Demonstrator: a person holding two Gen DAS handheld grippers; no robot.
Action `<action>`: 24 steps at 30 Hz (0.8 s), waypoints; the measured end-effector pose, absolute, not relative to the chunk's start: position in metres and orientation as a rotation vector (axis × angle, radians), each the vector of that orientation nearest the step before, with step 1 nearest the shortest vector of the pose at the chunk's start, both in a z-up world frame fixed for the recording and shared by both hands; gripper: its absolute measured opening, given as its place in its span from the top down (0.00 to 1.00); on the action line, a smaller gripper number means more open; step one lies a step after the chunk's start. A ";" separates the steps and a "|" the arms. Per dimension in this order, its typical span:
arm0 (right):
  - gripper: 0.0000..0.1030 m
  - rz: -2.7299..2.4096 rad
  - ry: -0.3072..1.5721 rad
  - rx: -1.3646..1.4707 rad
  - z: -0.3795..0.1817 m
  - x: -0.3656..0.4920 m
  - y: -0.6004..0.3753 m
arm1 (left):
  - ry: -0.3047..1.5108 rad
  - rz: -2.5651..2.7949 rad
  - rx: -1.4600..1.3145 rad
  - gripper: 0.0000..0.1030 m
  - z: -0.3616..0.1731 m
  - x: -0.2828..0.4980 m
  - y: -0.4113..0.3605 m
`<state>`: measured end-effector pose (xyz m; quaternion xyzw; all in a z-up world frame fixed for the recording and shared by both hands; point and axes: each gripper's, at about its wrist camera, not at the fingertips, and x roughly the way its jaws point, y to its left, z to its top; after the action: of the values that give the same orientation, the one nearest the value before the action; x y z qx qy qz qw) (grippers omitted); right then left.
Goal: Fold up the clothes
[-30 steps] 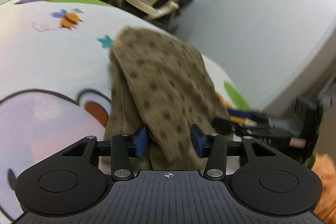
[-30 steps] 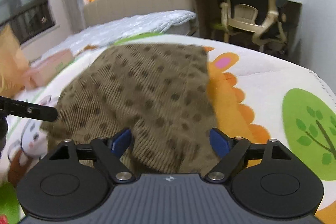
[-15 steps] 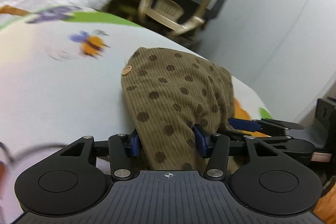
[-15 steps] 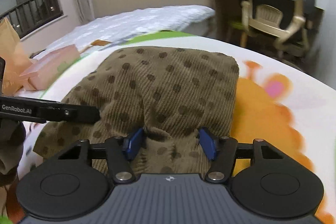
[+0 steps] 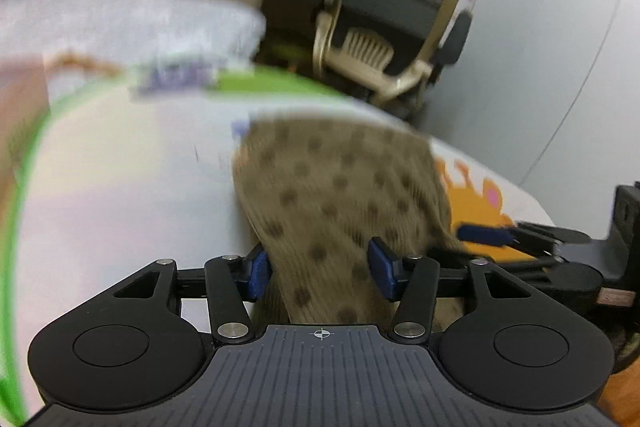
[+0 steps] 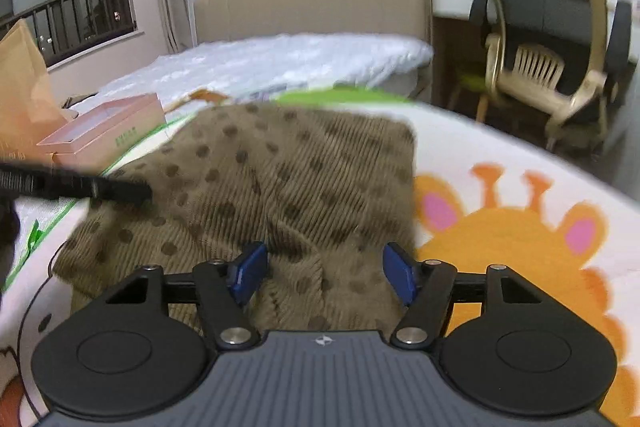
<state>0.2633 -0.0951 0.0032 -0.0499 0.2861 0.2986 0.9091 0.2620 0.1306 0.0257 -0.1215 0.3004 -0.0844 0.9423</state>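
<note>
Item: brown corduroy garment (image 6: 280, 187), ribbed cloth with darker round spots, lying bunched on a printed play mat (image 6: 500, 155).

Hidden or unclear: the left wrist view is smeared by motion blur; the garment's far edge at 12 o'clock and the mat print at 10 o'clock cannot be read. The garment's near hem is cut off behind each gripper body in both views. Whether cloth is actually pinched cannot be told.

Left gripper (image 5: 318, 269): blue pads set moderately apart, a raised ridge of the garment (image 5: 336, 195) running up between them and filling most of the gap; the left pad appears to touch the cloth. Its black finger enters the right wrist view at 9 o'clock, tip on the garment's left edge.

Right gripper (image 6: 324, 273): blue pads spread wider, wrinkled cloth lying between them without clear contact. It shows in the left wrist view at 3 o'clock (image 5: 520, 239), beside the garment's right edge.

Edges and room: bare mat lies open at 9 o'clock in the left wrist view and at 3 o'clock in the right wrist view, over an orange giraffe print (image 6: 512, 235). A pink box (image 6: 104, 131) sits near the mat edge at 10 o'clock. An office chair (image 6: 552, 39), beige frame with dark mesh, stands beyond the mat at 1 o'clock; a bed (image 6: 280, 59) with a quilted white cover at 12 o'clock.
</note>
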 end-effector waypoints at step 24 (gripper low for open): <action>0.22 0.388 0.700 -0.086 0.006 0.366 -0.072 | 0.667 -0.388 -0.518 0.86 -0.010 0.353 0.170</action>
<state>0.3662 -0.0725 0.0056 -0.0419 0.3406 0.1890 0.9201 0.3533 0.1696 -0.0098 -0.2498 0.3214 -0.1871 0.8940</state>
